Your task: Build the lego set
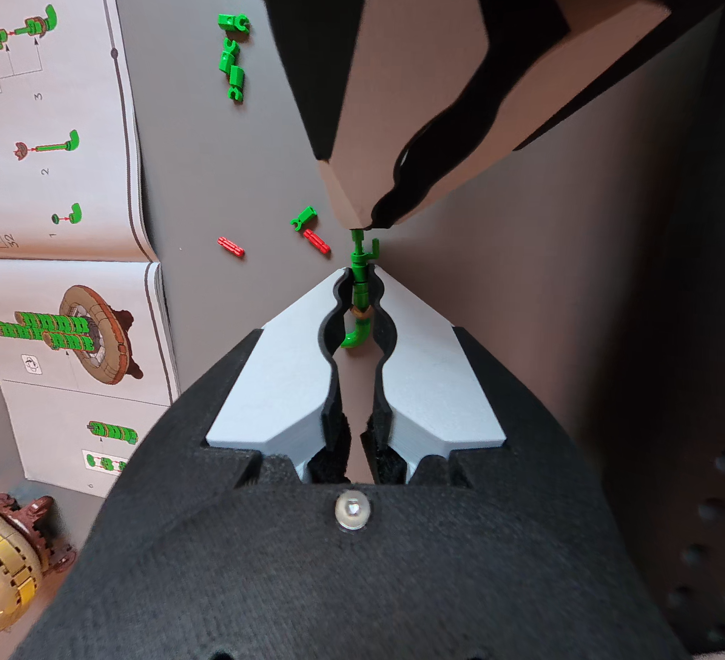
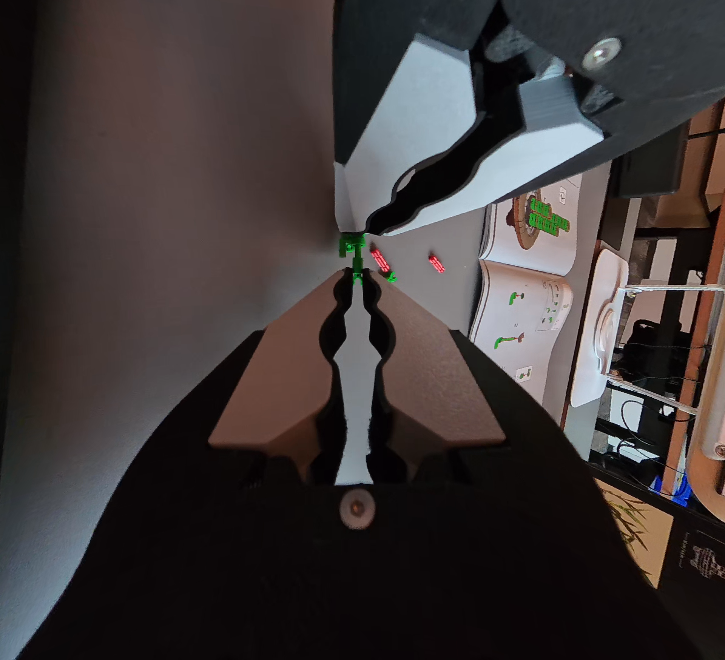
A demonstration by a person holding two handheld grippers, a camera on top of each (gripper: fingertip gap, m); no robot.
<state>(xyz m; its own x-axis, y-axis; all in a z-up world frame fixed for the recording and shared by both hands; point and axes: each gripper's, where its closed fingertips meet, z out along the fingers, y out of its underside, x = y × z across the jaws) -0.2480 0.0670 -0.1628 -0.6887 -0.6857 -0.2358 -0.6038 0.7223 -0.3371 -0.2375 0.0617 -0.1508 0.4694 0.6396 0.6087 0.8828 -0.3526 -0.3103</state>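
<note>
My left gripper [image 1: 359, 271], with pale blue fingers, is shut on a thin green lego stem [image 1: 361, 288] that has a tan ring and a curved green end between the jaws. My right gripper [image 2: 356, 273], with brownish fingers, is shut on the stem's far tip, a small green clip piece [image 2: 357, 270]. In the left wrist view the right gripper [image 1: 363, 227] comes down from above and meets the stem's top. In the right wrist view the left gripper [image 2: 353, 235] holds the other end. Both hold it above the grey table [image 1: 219, 154].
Loose green clip pieces [image 1: 232, 52] and another [image 1: 304, 217] lie on the table with two red pins [image 1: 230, 247] [image 1: 316, 242]. An open instruction booklet [image 1: 66, 170] lies at the left, also in the right wrist view [image 2: 521, 288]. A brown and gold lego model [image 1: 23, 547] sits bottom left. Less than 4 cm separates the two grippers' tips.
</note>
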